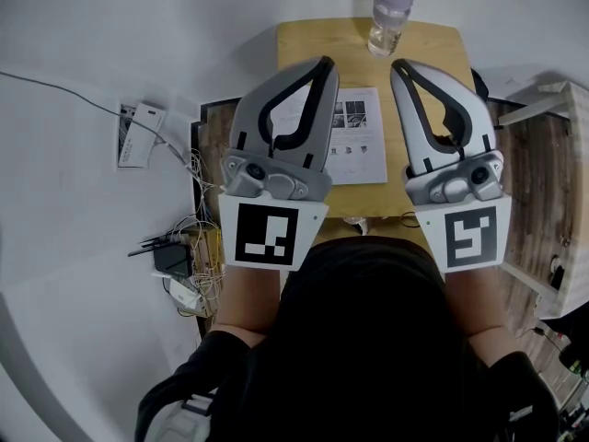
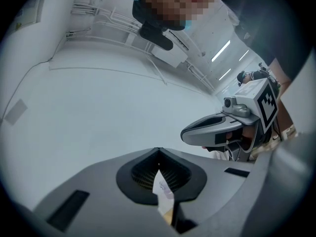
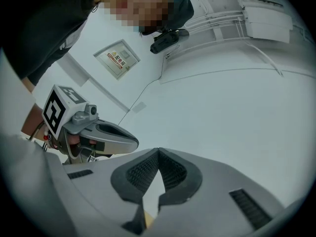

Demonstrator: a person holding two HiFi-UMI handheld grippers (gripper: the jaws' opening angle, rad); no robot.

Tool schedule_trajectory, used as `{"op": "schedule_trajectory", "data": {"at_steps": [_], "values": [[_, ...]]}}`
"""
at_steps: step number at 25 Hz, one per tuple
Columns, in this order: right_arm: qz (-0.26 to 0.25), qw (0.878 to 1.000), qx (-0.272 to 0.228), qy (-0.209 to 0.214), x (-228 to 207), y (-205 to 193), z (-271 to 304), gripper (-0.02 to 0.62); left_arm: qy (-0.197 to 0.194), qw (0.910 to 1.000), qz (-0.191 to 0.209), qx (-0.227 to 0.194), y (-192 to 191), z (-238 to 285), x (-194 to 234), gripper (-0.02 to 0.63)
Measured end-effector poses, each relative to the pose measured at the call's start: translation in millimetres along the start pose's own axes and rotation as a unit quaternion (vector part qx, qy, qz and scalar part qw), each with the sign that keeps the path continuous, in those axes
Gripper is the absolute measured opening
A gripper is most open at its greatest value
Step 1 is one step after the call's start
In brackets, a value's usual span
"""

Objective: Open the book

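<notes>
The left gripper [image 1: 325,63] is closed, its jaw tips pressed together with nothing between them. The right gripper [image 1: 398,65] is closed and empty too (its own view shows the tips meeting). From the head view, the book [image 1: 359,141] lies flat on the small wooden desk [image 1: 442,49], between the two grippers. A clear water bottle [image 1: 390,12] stands at the desk's far edge. Cables [image 1: 189,247] lie on the floor at left.
</notes>
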State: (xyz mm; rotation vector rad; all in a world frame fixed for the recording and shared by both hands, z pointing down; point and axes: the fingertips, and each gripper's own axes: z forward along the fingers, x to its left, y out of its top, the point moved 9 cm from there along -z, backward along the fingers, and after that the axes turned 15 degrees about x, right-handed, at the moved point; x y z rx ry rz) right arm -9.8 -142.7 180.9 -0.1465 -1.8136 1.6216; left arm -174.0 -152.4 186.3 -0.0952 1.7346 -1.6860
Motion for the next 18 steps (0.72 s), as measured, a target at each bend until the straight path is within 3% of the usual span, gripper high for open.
{"op": "schedule_trajectory", "data": {"at_steps": [18], "values": [[0.002, 1.0, 0.011, -0.001, -6.7, -8.7, 7.4, 0.028, 0.003, 0.9999, 0.01, 0.012, -4.5, 11.8, 2.5, 0.011]]}}
